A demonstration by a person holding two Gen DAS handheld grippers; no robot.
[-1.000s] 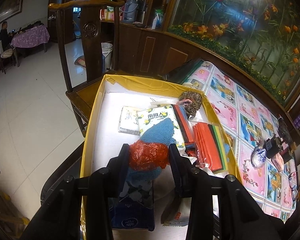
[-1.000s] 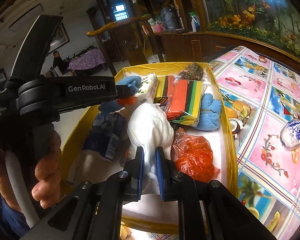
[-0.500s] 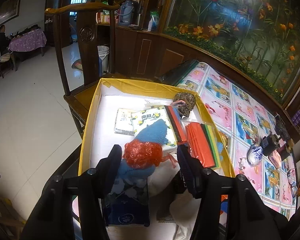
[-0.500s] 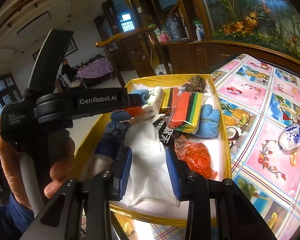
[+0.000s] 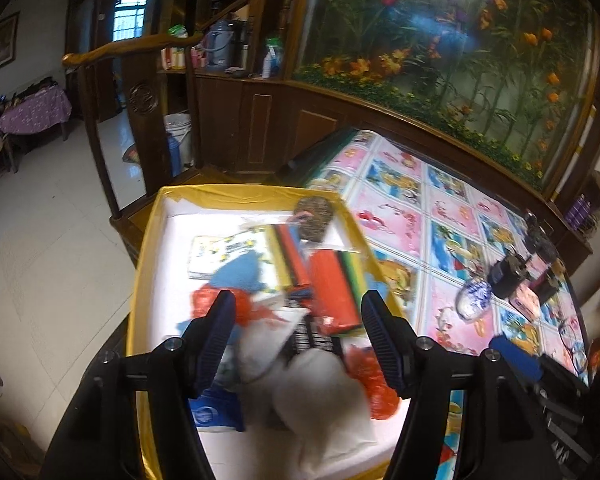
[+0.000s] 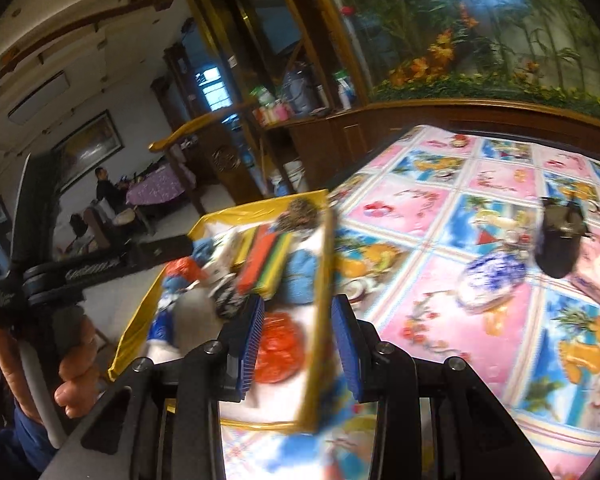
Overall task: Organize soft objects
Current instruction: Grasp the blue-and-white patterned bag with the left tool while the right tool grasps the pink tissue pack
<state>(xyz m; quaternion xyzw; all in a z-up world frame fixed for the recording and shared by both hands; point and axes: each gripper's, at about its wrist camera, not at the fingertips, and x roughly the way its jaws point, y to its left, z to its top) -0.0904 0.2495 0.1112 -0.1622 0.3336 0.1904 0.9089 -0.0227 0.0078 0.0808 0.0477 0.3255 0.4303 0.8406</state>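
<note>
A yellow-rimmed box (image 5: 260, 192) with a white floor holds the soft things: a white cloth bundle (image 5: 320, 392), two crumpled orange-red bags (image 5: 208, 300) (image 6: 278, 346), a blue knit piece (image 5: 240, 272), a striped cloth pack (image 5: 336, 284) and a blue tissue pack (image 5: 216, 412). My left gripper (image 5: 296, 320) is open and empty above the box's near half. My right gripper (image 6: 298, 340) is open and empty, its fingers astride the box's right wall (image 6: 324, 300). The left gripper also shows in the right wrist view (image 6: 172, 246).
The box sits at the left end of a table with a pink and blue picture cloth (image 6: 460, 220). A blue-and-white ceramic piece (image 6: 488, 276) and dark bottles (image 5: 512, 272) stand on the cloth. A wooden chair (image 5: 140, 92) stands behind the box.
Both grippers opened: the left let go of the orange-red bag, the right let go of the white cloth bundle. Both pulled back, and the right swung toward the box's right wall.
</note>
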